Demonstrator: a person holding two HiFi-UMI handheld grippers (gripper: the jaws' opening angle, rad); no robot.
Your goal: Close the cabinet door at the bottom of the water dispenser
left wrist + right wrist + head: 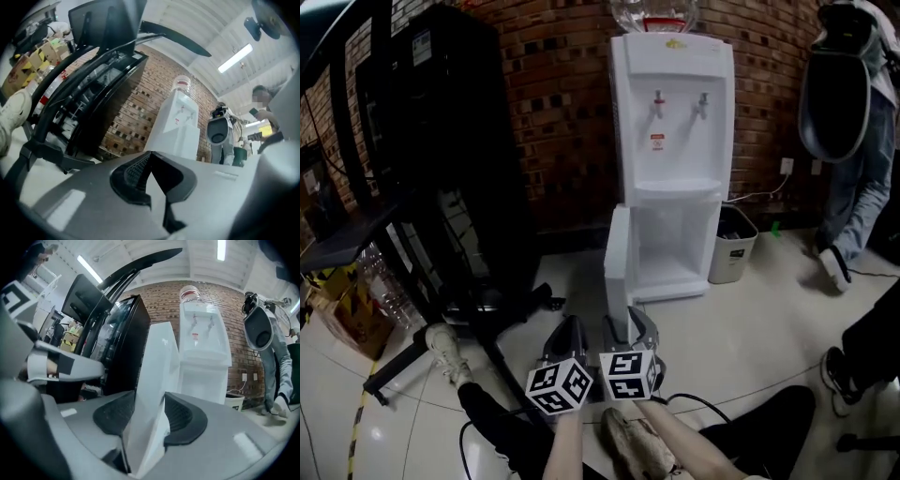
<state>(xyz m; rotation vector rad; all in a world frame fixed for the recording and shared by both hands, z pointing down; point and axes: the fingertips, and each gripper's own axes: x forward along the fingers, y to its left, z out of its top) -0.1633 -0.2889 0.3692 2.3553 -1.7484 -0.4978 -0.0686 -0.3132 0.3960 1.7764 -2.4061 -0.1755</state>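
Clenched, empty left claw (pixel 567 336) sits at 9 o'clock of right claw (pixel 630 326), which grasps the free edge of door (pixel 617 262). Door stands upright, swung open; its cabinet (pixel 680 248) lies at 1 o'clock, under dispenser (pixel 672 122).

Left gripper (pixel 570 326) closed — right gripper (pixel 629 321) clamped.

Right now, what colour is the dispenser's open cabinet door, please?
The cabinet door is white, clearest in the right gripper view.
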